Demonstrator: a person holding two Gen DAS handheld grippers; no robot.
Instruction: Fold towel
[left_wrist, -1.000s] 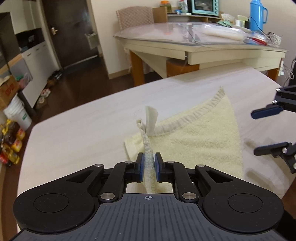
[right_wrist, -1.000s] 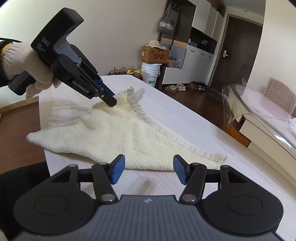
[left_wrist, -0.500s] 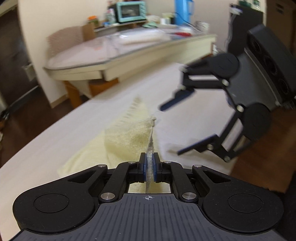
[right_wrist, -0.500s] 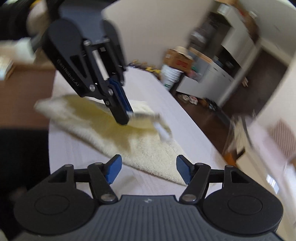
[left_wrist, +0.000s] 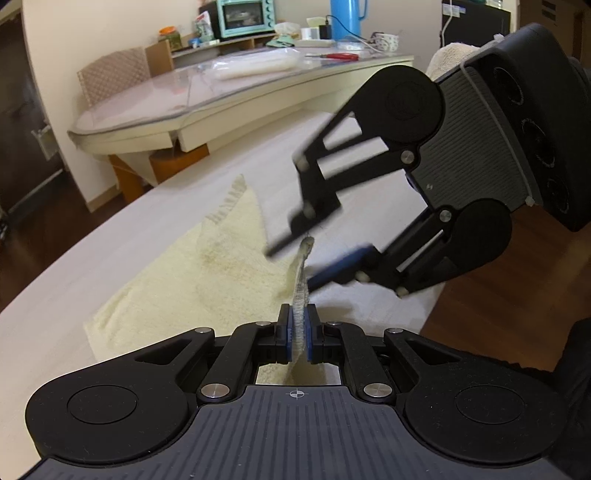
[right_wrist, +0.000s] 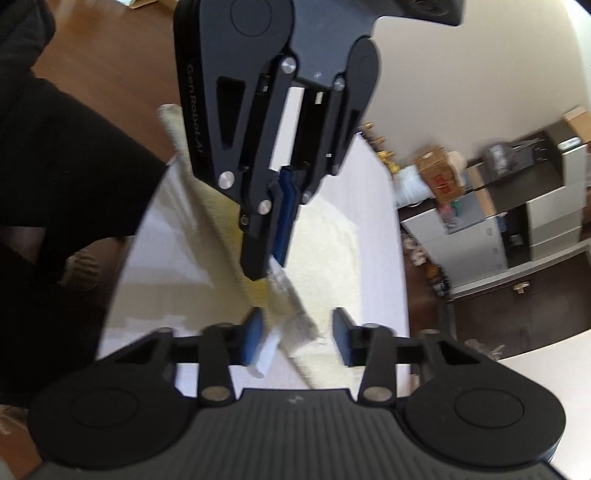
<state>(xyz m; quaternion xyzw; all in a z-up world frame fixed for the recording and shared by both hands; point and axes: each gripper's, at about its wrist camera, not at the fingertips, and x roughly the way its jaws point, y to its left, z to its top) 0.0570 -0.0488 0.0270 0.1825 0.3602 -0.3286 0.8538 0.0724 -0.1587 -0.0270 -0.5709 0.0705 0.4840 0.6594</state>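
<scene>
Left wrist view. Item: left gripper (left_wrist: 300, 332), clenched on the towel (left_wrist: 207, 266) hem, raising one corner off the table (left_wrist: 122, 236), likely to carry it over for a fold. Item: right gripper (right_wrist: 297, 338), jaws apart around the same hem just ahead, closing, not yet pressing. Remaining towel lies flat beyond both tongs.

Wrist cams face each other close, sharing towel (left_wrist: 207, 273) (right_wrist: 332, 236).
</scene>
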